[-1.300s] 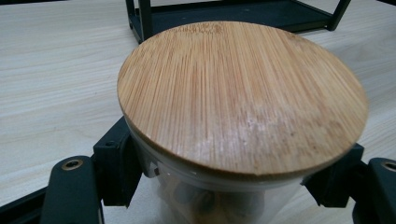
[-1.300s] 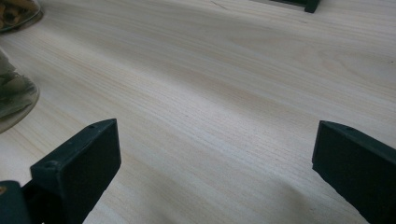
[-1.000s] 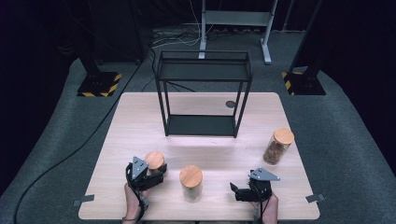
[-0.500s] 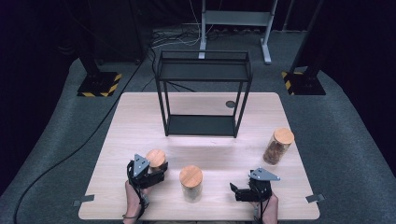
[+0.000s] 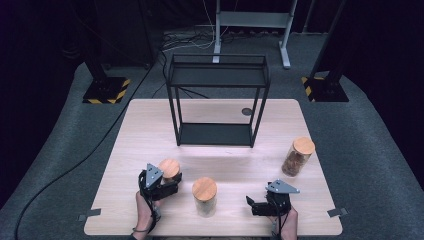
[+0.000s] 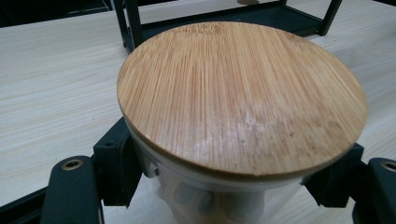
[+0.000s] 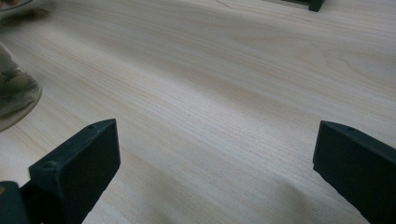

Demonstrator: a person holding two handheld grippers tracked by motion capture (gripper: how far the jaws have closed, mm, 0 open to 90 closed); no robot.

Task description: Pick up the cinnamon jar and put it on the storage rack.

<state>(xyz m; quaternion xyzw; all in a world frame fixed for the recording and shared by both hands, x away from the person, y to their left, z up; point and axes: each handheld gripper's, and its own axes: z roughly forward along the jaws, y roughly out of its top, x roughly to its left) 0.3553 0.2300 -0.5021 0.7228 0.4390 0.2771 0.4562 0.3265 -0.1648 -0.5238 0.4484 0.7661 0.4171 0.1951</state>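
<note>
My left gripper is shut on a glass jar with a round bamboo lid at the front left of the table. In the left gripper view the lid spans the picture and both black jaws press on the glass just under it. A second bamboo-lidded jar stands in the front middle. A third jar with brown contents stands at the right. My right gripper rests at the front right, pointing left, with its jaws open wide over bare wood.
A black metal two-level shelf frame stands at the back middle of the wooden table. A small dark disc lies behind its right leg. In the right gripper view the base of a jar sits at the left edge.
</note>
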